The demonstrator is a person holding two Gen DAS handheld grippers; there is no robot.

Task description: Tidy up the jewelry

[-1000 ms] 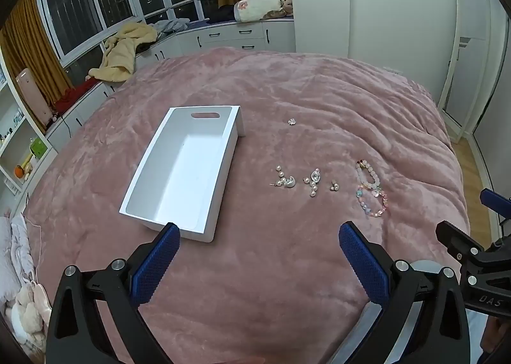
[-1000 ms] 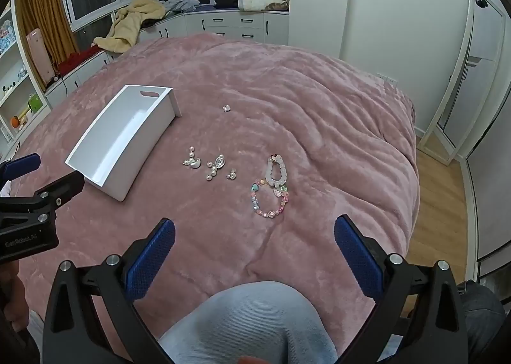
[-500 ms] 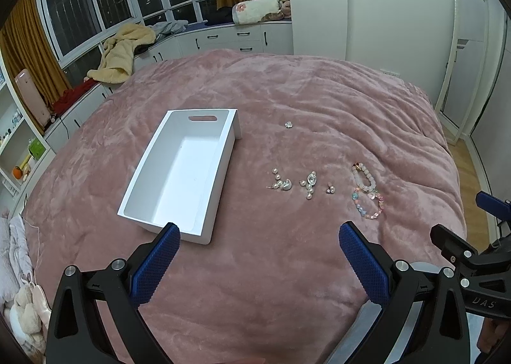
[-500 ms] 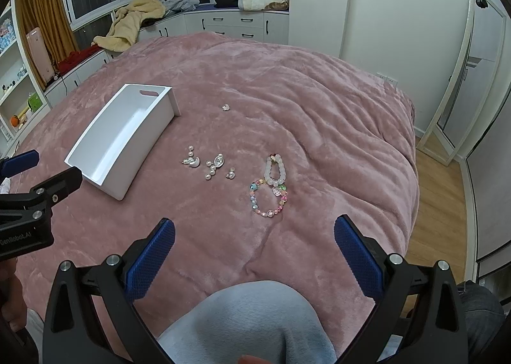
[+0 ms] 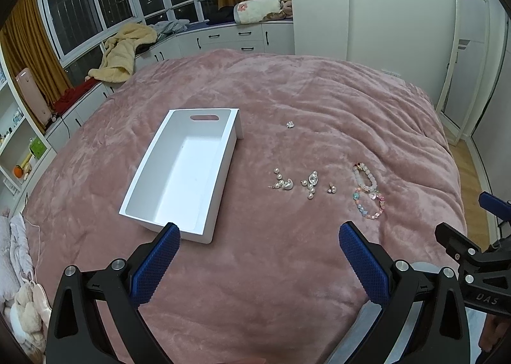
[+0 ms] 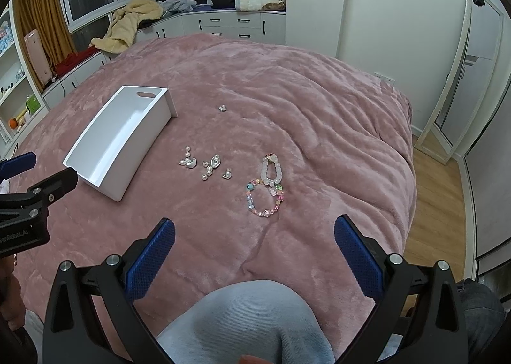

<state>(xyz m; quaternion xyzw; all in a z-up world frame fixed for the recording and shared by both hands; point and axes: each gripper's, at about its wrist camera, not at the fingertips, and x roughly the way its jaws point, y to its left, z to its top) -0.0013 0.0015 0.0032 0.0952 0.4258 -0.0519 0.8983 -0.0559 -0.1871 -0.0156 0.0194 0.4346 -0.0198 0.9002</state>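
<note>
1. Work surface: a bed covered by a pink plush blanket. All task items lie on the blanket.

2. Container: 1 white rectangular bin sits on the blanket to the left of the jewelry. Its interior is bare. A slot handle is cut into its far end wall. In the right wrist view the bin lies at an angle, near corner toward the left gripper.

3. Jewelry layout, in a loose row to the right of the bin:
- Pearl earring cluster, nearest the bin but apart from it.
- Second pearl and crystal cluster, just beside the first.
- 1 small stud pair, just right of that cluster.
- White beaded bracelet, touching the multicolour beaded bracelet at 1 end; the multicolour loop lies nearer the cameras.
- 1 small silver piece lies alone, farther up the bed, well apart from the row.

4. Left gripper: jaws spread wide, holding nothing, above the blanket near the bin's near end.

5. Right gripper: jaws spread wide, holding nothing, above the blanket short of the 2 bracelets.

6. A grey-clad knee of the person shows below the right gripper.
</note>
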